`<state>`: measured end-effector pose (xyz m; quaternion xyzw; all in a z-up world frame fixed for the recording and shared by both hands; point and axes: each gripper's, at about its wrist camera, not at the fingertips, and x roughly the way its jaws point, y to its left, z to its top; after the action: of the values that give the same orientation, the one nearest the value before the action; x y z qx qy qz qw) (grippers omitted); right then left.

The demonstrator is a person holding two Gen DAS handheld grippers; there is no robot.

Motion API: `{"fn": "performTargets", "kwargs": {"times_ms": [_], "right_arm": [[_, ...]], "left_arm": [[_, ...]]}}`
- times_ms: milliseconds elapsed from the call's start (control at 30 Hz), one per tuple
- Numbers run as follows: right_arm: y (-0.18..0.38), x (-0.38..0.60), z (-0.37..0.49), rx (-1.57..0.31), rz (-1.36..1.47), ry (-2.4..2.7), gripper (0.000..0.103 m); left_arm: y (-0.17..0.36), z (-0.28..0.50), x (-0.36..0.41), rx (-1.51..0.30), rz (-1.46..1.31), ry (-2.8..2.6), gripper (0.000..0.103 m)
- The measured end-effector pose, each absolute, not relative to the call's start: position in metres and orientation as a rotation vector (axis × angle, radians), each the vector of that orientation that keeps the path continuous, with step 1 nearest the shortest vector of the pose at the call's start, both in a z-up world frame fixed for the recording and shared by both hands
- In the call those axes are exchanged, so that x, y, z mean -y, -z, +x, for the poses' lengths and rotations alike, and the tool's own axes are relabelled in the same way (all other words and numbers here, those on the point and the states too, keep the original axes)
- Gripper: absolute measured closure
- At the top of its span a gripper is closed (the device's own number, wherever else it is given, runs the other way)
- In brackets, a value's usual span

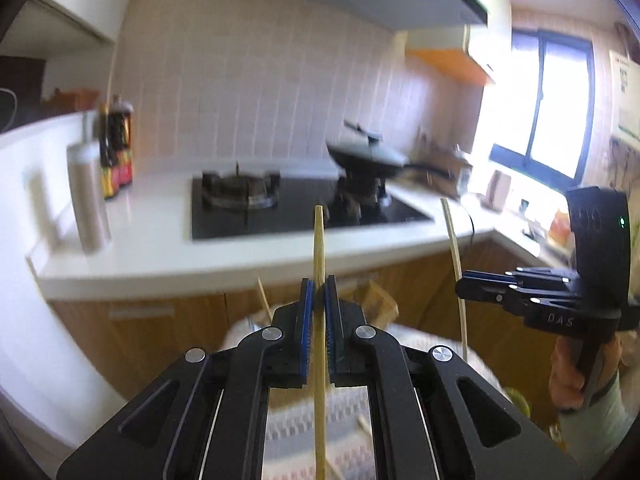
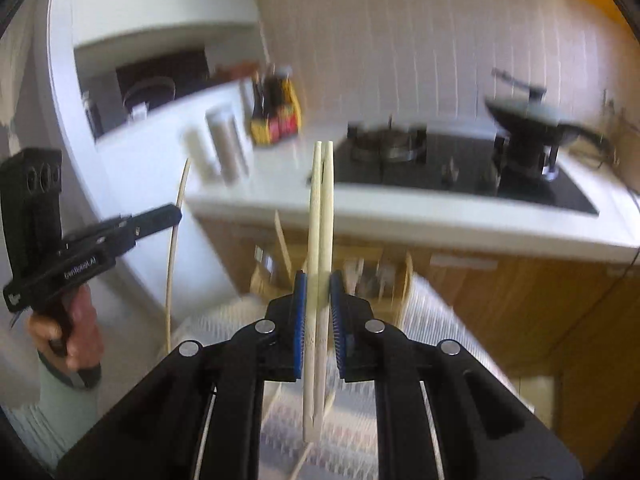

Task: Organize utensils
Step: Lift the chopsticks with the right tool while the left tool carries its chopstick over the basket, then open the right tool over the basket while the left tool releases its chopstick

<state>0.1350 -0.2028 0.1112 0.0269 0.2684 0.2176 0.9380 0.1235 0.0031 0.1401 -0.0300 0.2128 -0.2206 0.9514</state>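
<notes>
My left gripper (image 1: 319,300): jaws pinching one chopstick (image 1: 319,248), long axis upright. Right gripper (image 2: 318,292): jaws clamped on chopstick pair (image 2: 322,200), also upright. Beyond, wooden holder (image 2: 384,276) low, nearer my right; counter (image 2: 400,208) farthest.

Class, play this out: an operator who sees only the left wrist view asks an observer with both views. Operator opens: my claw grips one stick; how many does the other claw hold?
Observer: The right claw is shut on a pair of pale chopsticks, held side by side.
Operator: Which way do they point?
Observer: Tips up toward the white counter, lower ends hanging below the claw.
Operator: And what sits below them?
Observer: A wooden holder with utensils stands on a patterned cloth, blurred. Your left claw grips its single bamboo chopstick alone.
</notes>
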Motion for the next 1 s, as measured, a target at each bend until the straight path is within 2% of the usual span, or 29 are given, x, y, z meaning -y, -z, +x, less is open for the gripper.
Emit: {"fn": "performTargets", "kwargs": {"times_ms": [367,600,1000], "right_arm": [[-0.137,0.206,0.195,-0.273,0.051,-0.264,0.093],[-0.102,0.217,0.235,-0.26,0.117,-0.268,0.093],[-0.059,0.209,0.244,-0.243,0.065,-0.271,0.093]], "left_arm": [[-0.146,0.171,-0.007,-0.191,-0.179,0.431,0.099],[-0.112,0.203,-0.005,-0.145,-0.231,0.421,0.099],[-0.071,0.221,0.0,-0.147,-0.218,0.416,0.099]]}}
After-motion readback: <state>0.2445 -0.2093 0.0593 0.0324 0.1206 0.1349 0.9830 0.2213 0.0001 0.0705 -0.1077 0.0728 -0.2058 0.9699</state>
